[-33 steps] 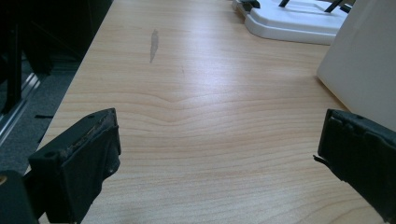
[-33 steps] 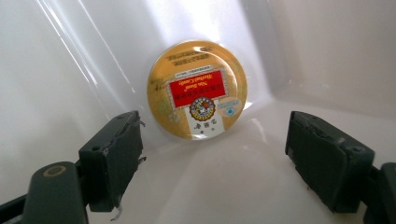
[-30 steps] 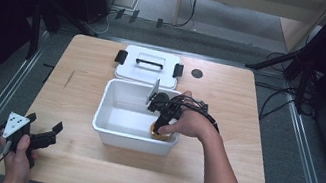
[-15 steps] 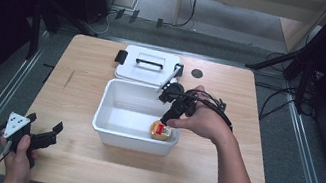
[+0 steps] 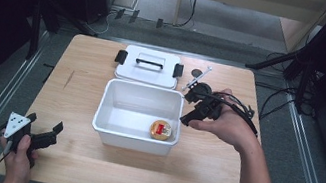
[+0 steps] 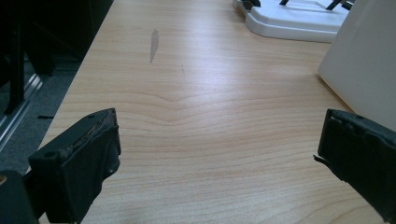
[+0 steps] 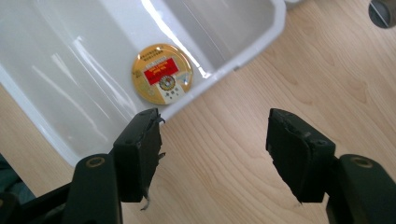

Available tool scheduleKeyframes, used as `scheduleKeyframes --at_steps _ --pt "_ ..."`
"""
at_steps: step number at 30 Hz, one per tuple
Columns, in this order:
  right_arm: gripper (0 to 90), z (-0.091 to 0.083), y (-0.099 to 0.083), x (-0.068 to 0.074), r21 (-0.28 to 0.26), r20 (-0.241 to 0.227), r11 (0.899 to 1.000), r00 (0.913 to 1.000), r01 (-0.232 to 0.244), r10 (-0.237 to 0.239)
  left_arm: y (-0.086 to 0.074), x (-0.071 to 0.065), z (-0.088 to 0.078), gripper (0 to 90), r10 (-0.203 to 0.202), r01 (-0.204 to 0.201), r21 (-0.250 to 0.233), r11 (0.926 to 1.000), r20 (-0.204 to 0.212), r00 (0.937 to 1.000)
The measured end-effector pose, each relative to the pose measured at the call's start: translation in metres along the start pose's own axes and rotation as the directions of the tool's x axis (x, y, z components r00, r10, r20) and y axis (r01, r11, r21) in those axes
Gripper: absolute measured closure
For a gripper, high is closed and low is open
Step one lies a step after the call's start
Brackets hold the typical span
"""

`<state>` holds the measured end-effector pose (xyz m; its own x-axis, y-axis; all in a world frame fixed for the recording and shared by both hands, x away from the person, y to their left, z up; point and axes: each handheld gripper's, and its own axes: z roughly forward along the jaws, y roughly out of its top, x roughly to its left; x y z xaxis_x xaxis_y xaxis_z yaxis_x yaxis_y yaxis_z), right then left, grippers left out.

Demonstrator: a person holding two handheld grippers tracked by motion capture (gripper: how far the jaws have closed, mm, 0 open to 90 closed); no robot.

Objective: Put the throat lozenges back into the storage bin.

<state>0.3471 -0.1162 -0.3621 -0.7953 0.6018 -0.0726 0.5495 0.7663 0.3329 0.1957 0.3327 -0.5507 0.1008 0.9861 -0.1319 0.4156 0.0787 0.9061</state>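
Inside the white rectangular plastic tub (image 5: 139, 113) on the pale wooden counter (image 5: 75, 86) lies a round gold-and-red tin (image 5: 160, 130), near its front right corner. Just right of the tub, the right gripper (image 5: 187, 107) hovers, jaws apart and empty. At the counter's near left corner the left gripper (image 5: 44, 132) rests, jaws wide. Behind the tub sits its white lid with a black handle (image 5: 147, 66).

The round gold tin (image 7: 161, 73) carries a red label with print too small to read.

Overhead looks down on my table (image 5: 61, 165); my gripper cameras skim close — each shares the white bin (image 5: 111, 113) (image 6: 359, 70) (image 7: 224, 70).
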Motion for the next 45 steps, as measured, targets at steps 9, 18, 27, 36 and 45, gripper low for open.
scheduleKeyframes --at_steps 9,18,27,36,45 --pt "34.0 0.007 -0.03 -0.018 0.01 0.022 0.998 0.9974 -0.068 0.068 0.0 0.0 0.0 0.0 -0.004 0.004 -0.001 1.0 0.0 1.0" --pt "20.2 0.026 -0.058 -0.023 0.021 0.044 0.995 0.9944 -0.097 0.096 0.0 0.0 0.0 0.0 -0.003 0.003 -0.002 1.0 -0.001 1.0" --pt "11.0 0.045 -0.097 -0.032 -0.02 0.096 0.983 0.9778 -0.185 0.186 0.0 -0.001 0.0 0.0 0.003 -0.003 0.0 1.0 -0.001 1.0" --pt "3.9 0.065 -0.144 -0.038 -0.142 0.061 0.95 0.9552 -0.279 0.29 -0.001 -0.001 -0.001 0.0 0.008 -0.008 0.002 1.0 -0.007 0.9999" --pt "3.1 0.083 -0.203 -0.036 -0.325 0.06 0.874 0.9143 -0.361 0.4 0.0 -0.002 0.0 0.0 0.01 -0.01 0.002 0.9999 -0.009 0.9999"
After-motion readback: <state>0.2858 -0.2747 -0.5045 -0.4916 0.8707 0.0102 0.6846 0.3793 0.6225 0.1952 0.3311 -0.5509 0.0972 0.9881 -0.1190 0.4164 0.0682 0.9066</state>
